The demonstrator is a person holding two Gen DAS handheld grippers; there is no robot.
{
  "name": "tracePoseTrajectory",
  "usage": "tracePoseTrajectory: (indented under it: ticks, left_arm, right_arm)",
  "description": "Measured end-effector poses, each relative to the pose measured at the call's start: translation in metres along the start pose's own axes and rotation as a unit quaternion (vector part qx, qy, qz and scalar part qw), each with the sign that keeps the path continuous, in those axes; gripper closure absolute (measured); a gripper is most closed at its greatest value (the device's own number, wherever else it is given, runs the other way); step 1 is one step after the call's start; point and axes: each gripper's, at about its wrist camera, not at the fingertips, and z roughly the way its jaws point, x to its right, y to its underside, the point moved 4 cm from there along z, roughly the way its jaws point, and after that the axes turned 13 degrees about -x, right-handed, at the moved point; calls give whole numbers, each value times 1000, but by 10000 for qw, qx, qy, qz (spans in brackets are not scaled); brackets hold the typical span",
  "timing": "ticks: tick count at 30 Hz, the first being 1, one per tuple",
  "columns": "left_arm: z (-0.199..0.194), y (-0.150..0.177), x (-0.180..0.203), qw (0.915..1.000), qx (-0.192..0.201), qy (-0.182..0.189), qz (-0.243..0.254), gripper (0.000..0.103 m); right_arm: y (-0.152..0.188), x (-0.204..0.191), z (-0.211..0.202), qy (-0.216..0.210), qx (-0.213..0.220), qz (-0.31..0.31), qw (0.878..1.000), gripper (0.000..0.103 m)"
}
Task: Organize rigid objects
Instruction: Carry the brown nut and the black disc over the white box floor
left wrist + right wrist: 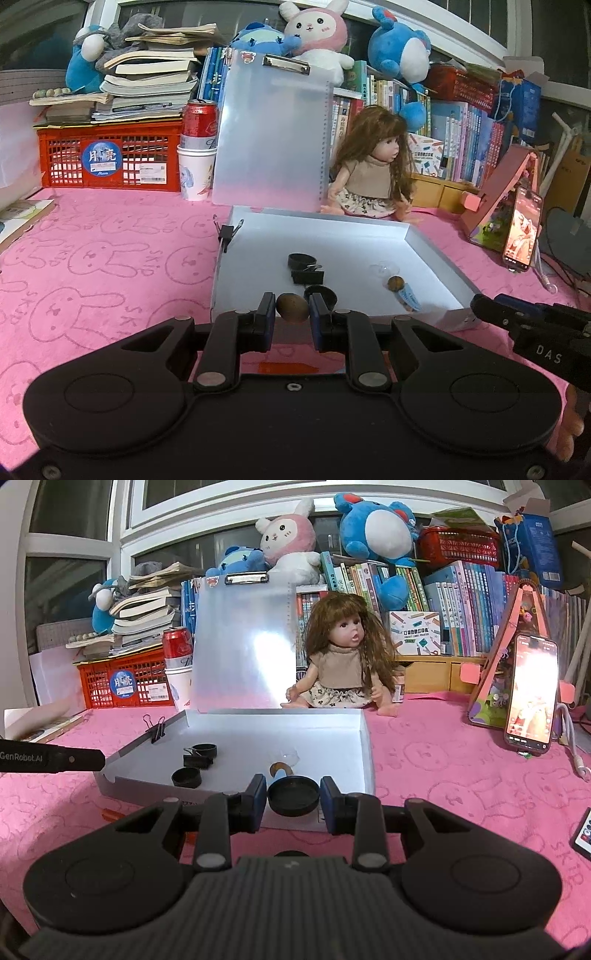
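I had both grippers over the pink rabbit-print cloth (pixel 110 258), facing the shallow white tray (pixel 364 738) that lay open in front of the doll (pixel 343 653) and the upright translucent clipboard (pixel 273 136). A black binder clip (pixel 156 728) was fastened on the tray's left wall. Inside the tray I saw a black ring (pixel 204 750), another binder clip (pixel 197 761) just in front of it, a small black cap (pixel 186 777) nearer my side, and toward the right a brown bead with a blue tag (pixel 402 291) beside a clear plastic piece (pixel 384 269). My right gripper (pixel 293 794) was clamped on a round black lid (pixel 293 795), held at the tray's near edge. My left gripper (pixel 293 310) was closed on a brown oval stone (pixel 293 308), likewise at the near edge, in front of the small cap.
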Motion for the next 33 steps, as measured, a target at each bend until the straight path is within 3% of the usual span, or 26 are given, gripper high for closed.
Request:
tracePoseTrajectory:
  ticks: [20,33]
  left_arm:
    - [11,-21,12,9998,9,171,101,84]
    - [37,-38,14,9991,-217,347,-78,84]
  right_arm:
    - [-10,0,5,-43,-13,70,10000,67]
    - [-23,4,25,-177,-163,314,9992,67]
